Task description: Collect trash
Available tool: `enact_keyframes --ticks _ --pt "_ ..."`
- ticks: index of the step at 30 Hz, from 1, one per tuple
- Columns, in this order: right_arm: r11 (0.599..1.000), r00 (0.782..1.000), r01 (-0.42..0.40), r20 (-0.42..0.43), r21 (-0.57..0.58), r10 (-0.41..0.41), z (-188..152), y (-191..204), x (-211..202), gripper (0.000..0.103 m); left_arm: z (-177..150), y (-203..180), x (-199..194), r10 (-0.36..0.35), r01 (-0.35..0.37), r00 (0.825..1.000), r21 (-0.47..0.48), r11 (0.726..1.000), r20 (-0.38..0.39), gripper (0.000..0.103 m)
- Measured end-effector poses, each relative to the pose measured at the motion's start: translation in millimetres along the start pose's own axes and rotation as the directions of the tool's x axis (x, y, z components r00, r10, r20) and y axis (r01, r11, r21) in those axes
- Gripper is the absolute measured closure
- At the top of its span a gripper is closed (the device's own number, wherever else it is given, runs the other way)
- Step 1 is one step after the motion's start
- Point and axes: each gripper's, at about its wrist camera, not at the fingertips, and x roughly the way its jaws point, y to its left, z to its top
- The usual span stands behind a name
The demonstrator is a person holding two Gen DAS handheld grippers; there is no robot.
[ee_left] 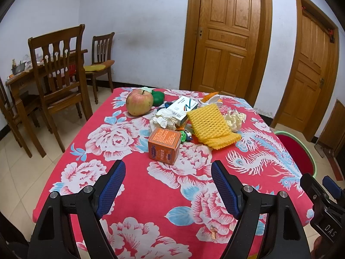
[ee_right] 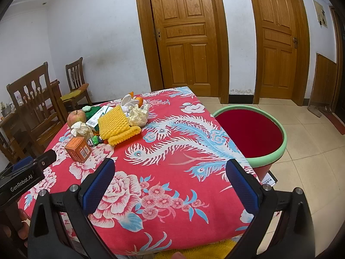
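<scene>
left wrist: both tongs released, left, right, short of far-edge pile; could nudge box into apple, rolling off.

Clutter sits at the table's far end.
Box nearest, foam net to its right, apple behind-left; bin on floor, right of table.

Trash clustered mid-table: orange carton upright, crumpled tissue behind it, yellow foam net flat, white box tilted. Red bin beside table.
</scene>
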Motion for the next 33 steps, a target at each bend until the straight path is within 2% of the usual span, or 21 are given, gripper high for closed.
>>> enact_keyframes --ticks 33 --pt "1.000 1.000 -0.001 -0.011 0.000 0.001 -2.8 1.7 1.3 0.001 -1.3 1.5 1.0 0.003 -0.003 1.000 0.001 1.000 -0.008 0.021"
